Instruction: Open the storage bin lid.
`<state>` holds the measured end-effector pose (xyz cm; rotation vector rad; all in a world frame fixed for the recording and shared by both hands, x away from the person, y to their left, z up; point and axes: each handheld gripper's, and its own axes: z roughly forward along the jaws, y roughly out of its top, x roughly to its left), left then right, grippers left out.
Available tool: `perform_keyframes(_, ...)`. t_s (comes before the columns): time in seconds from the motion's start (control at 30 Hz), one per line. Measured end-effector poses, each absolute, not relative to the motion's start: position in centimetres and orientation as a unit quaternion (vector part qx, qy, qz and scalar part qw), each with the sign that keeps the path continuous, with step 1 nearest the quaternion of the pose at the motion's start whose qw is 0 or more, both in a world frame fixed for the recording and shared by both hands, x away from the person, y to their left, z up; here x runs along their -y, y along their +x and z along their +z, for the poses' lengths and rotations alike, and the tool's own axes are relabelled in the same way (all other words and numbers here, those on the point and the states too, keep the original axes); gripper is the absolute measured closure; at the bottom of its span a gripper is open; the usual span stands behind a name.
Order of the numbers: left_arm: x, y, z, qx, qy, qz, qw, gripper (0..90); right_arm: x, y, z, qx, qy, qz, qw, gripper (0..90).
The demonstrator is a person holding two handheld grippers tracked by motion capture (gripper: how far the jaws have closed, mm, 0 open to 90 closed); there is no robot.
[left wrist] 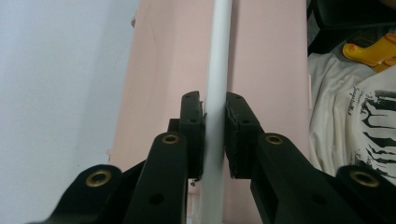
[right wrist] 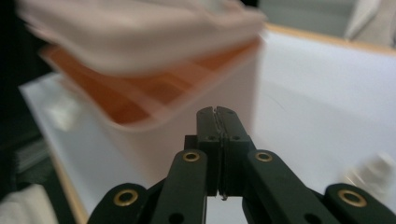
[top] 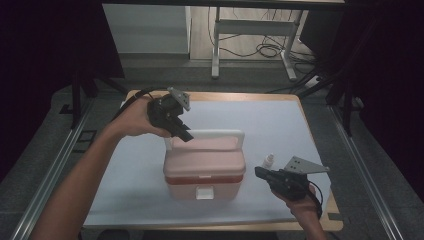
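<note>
A: High view. Pink storage box (top: 204,167) sits mid-surface (top: 280,130) on the white sheet, lid on, white latch at the front face. White handle (top: 215,134) is raised over the back of the lid.
B: Left claw (top: 181,131)?
A: Over the box's rear left corner, tips at the left end of the handle. Right claw (top: 260,172) is just right of the box, level with its upper part, not touching it. Small white bottle (top: 269,160) stands on the sheet right behind that claw.
B: Left gripper view?
A: Left claw (left wrist: 214,126) clamped on the handle (left wrist: 215,93). The white bar runs straight up between both pads, pressed on each side. Pink lid (left wrist: 266,60) behind it. White printed cloth (left wrist: 355,116) at the right edge, with something yellow above it that I can't identify.
B: Right gripper view?
A: Blurry. Right claw (right wrist: 217,122) fully closed, pads pressed together, nothing between them. Box (right wrist: 154,79) fills the upper left, with an orange band under the lid. The claw sits in front of the box's near corner. Blurred bottle (right wrist: 373,175) at lower right on the sheet.
</note>
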<state>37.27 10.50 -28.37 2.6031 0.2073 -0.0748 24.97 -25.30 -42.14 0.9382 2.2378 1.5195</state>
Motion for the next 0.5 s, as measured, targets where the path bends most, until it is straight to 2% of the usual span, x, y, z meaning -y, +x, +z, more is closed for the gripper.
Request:
perform_keyframes(0.17, -10.5, 37.3, -28.3, -0.079, 0.961, -0.027, 0.262, 79.0, 23.2, 23.8, -41.0, -0.784, 0.289, 0.532, 0.136, 89.4)
perform_keyframes(0.5, -10.5, 37.4, -27.9, -0.077, 0.96, -0.029, 0.267, 79.0, 21.5, 24.0, -41.7, -0.791, 0.282, 0.529, 0.121, 89.3)
